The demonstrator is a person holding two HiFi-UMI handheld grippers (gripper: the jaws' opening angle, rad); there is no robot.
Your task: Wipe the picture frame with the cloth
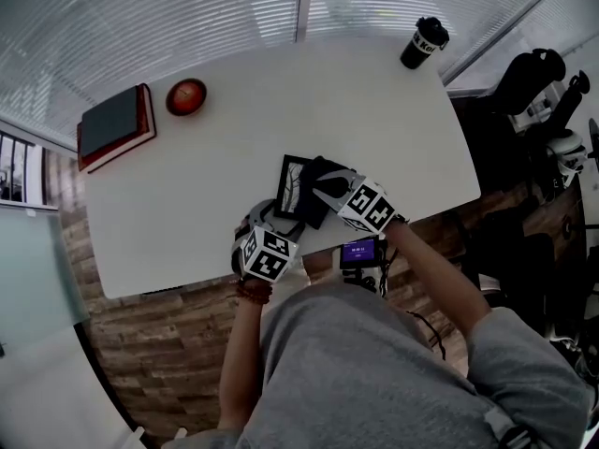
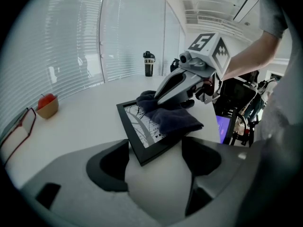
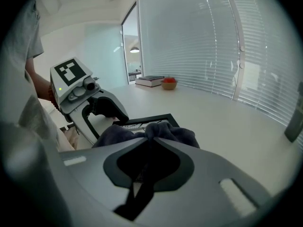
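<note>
A black picture frame (image 1: pixel 292 186) lies on the white table (image 1: pixel 374 129) close to its near edge. My left gripper (image 1: pixel 268 221) has the frame's near corner (image 2: pixel 142 156) wedged between its jaws and grips it there. The dark cloth (image 2: pixel 173 117) is bunched over the frame's right part. My right gripper (image 1: pixel 328 189) is shut on the cloth (image 3: pixel 166 132) and rests it on the frame (image 3: pixel 152 118). In the right gripper view the left gripper's black fingers (image 3: pixel 107 109) sit at the frame's far corner. Part of the glass (image 2: pixel 138 121) shows bare.
Two stacked books (image 1: pixel 114 124) and a red apple in a bowl (image 1: pixel 186 96) sit at the far left of the table. A black cup (image 1: pixel 424 43) stands at the far right corner. A device with a lit purple screen (image 1: pixel 360 251) hangs below the near table edge.
</note>
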